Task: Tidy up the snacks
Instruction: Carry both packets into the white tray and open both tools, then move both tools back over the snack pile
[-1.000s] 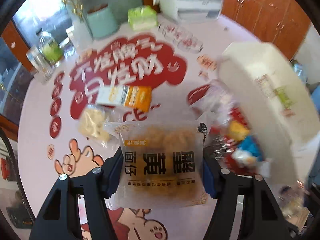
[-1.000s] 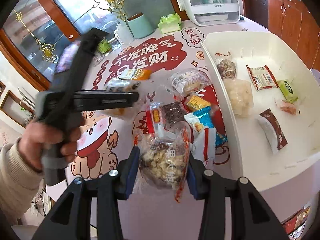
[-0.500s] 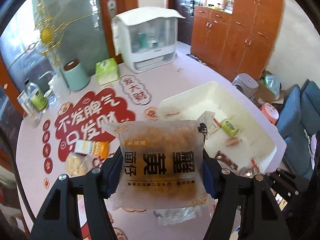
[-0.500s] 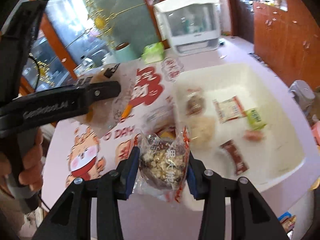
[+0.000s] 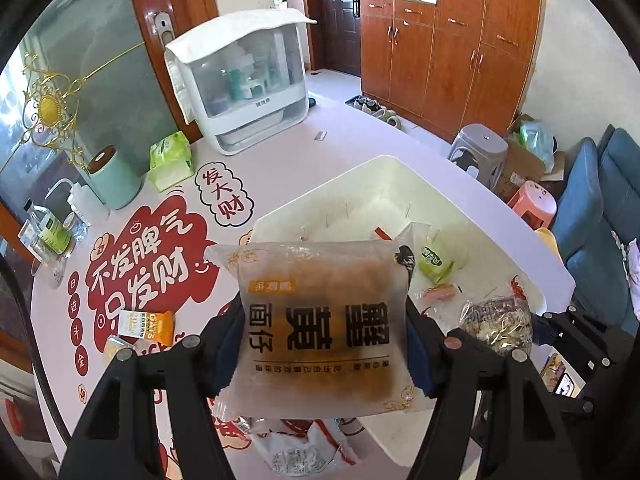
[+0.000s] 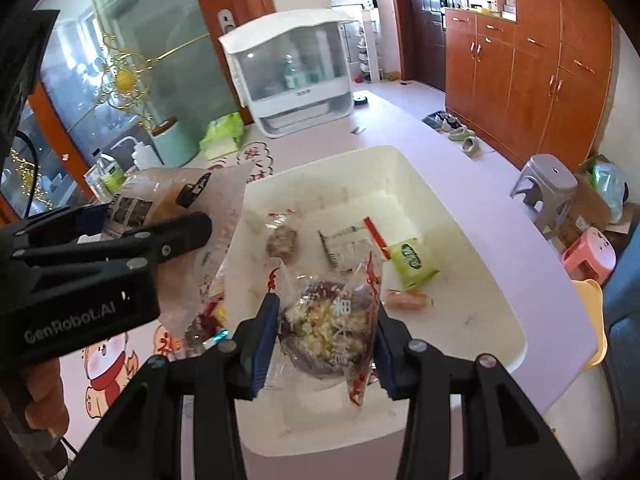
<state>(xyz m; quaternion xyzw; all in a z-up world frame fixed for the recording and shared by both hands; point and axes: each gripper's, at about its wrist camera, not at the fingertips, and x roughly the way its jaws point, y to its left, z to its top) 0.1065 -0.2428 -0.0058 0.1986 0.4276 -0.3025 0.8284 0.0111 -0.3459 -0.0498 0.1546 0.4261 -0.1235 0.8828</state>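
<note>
Both grippers loaded, both held above the worktop (image 5: 360, 148) at the near end of the white bin (image 6: 460, 216).

Left gripper (image 5: 324, 344): clamped across the sides of a large flat translucent noodle-snack packet (image 5: 324, 320) with bold black print. Packet is held face-up between the pads, its far edge reaching over the bin's near-left rim. In the right wrist view the same packet (image 6: 168, 200) sits left of the bin, not yet over its middle.

Right gripper (image 6: 324, 340): closed on a clear red-edged bag of mixed nut clusters (image 6: 332, 328), pinched at mid-body, hanging over the bin's near half.

Already in the bin: green packet (image 6: 412, 262), small dark round packet (image 6: 282, 242), pink sausage stick (image 6: 408, 299), and one red-striped sachet (image 6: 348, 240). Still out on the worktop: orange-and-white packet (image 5: 146, 323) and a few others at the lower edge, partly hidden.

Risks, as judged:
- Large packet is wide and only side-clamped; film may buckle and slip out, dropping short of the rim onto the worktop.
- If released now it likely lands straddling the bin's edge, not inside.
- The two grippers are close together; converging over the bin could knock one load against the other.
- The big packet, once dropped, may cover the small items.
</note>
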